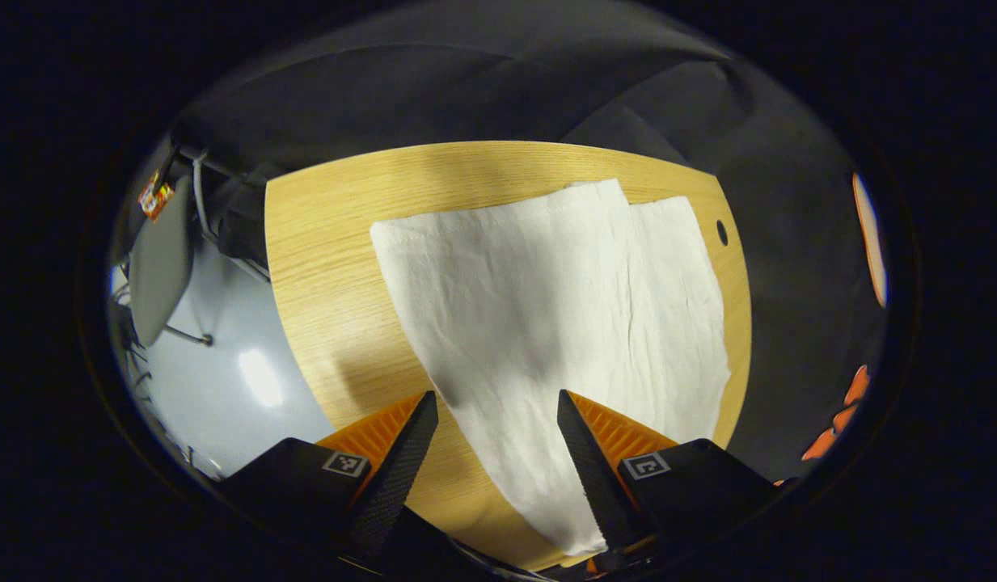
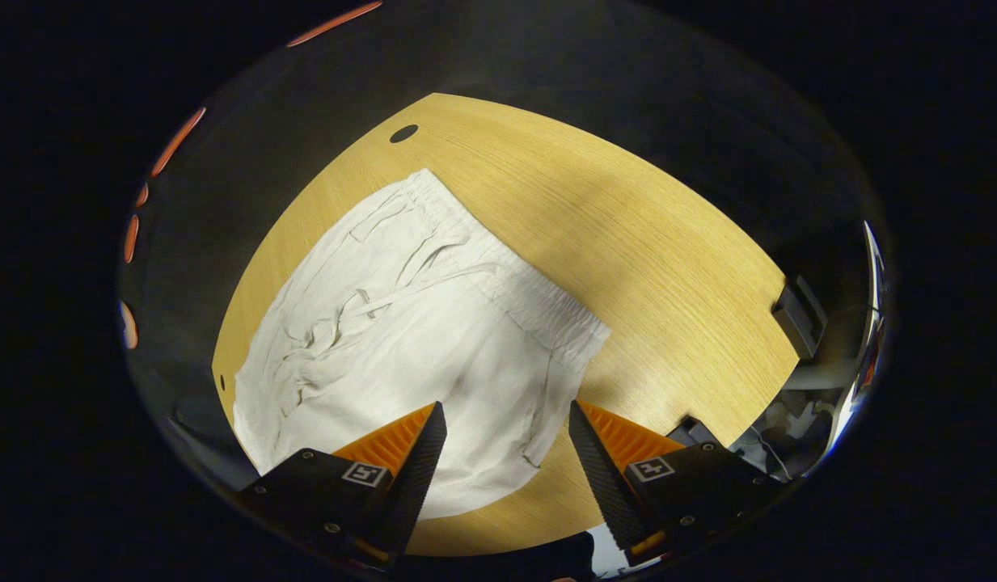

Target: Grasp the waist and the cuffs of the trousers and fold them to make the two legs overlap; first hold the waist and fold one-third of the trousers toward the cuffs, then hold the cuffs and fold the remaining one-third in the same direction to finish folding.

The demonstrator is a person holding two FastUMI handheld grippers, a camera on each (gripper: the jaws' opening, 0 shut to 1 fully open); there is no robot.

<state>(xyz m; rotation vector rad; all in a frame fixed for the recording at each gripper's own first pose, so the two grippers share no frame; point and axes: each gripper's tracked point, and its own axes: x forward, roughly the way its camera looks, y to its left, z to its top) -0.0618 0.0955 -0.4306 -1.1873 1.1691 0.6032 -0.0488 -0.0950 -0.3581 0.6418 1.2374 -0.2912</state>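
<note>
my left gripper (image 1: 496, 404) hangs open above the cuffs (image 1: 547, 214) end of the trousers (image 1: 563, 323), spread flat on the table (image 1: 328, 242); my right gripper (image 2: 506, 416) gapes wide above the waist (image 2: 514, 279).

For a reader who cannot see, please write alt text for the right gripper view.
White trousers lie flat on a wooden table, the elastic waist and drawstring toward the table's middle. The right gripper hangs open above them, touching nothing.

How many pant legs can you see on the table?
2. In the left gripper view, one leg lies across the middle of the table; the other leg lies beside it on the right, partly tucked under.
</note>
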